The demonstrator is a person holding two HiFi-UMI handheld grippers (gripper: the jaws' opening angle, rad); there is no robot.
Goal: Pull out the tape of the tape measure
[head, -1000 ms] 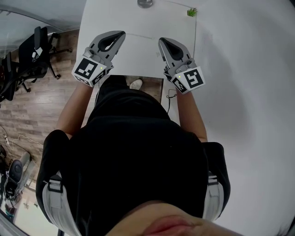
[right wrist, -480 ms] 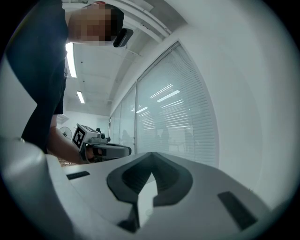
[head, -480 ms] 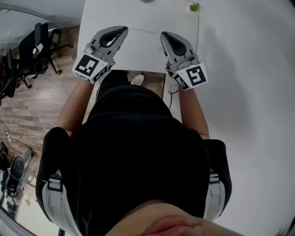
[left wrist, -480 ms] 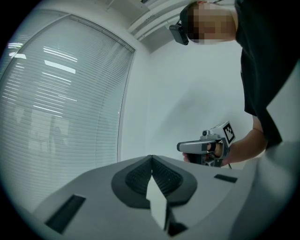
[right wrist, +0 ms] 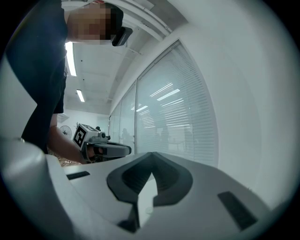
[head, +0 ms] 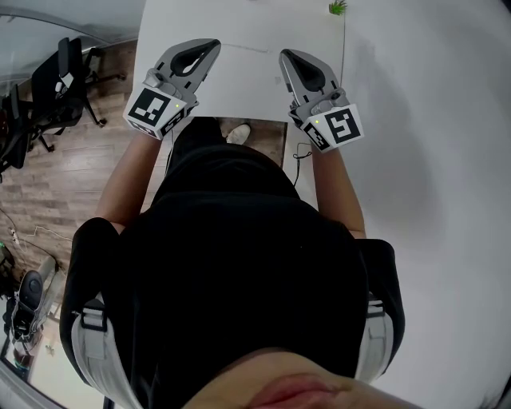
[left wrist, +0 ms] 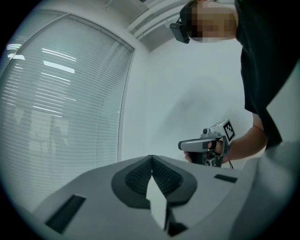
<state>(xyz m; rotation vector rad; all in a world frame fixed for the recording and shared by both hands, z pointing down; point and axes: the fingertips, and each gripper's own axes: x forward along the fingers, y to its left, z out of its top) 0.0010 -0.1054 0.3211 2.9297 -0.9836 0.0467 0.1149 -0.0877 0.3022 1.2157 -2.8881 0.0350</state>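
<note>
No tape measure shows in any view at this moment. My left gripper (head: 214,44) hangs level over the near edge of the white table (head: 247,28), jaws shut with nothing between them. My right gripper (head: 285,54) hangs beside it to the right, also shut and empty. In the left gripper view its own jaws (left wrist: 151,157) meet at the tip, and the right gripper (left wrist: 181,145) shows beyond, held in a hand. In the right gripper view its jaws (right wrist: 151,153) are pressed together, and the left gripper (right wrist: 128,150) shows at the left.
A small green plant (head: 338,8) sits at the table's far right corner. Office chairs (head: 48,88) stand on the wooden floor at the left. A white wall (head: 431,120) runs along the right. Window blinds (left wrist: 61,108) face the table. A cable (head: 299,156) hangs under the table's edge.
The head view has tipped slightly, so a grey round object at the table's far end has slid out of frame. Both grippers keep their pose and stay shut.
</note>
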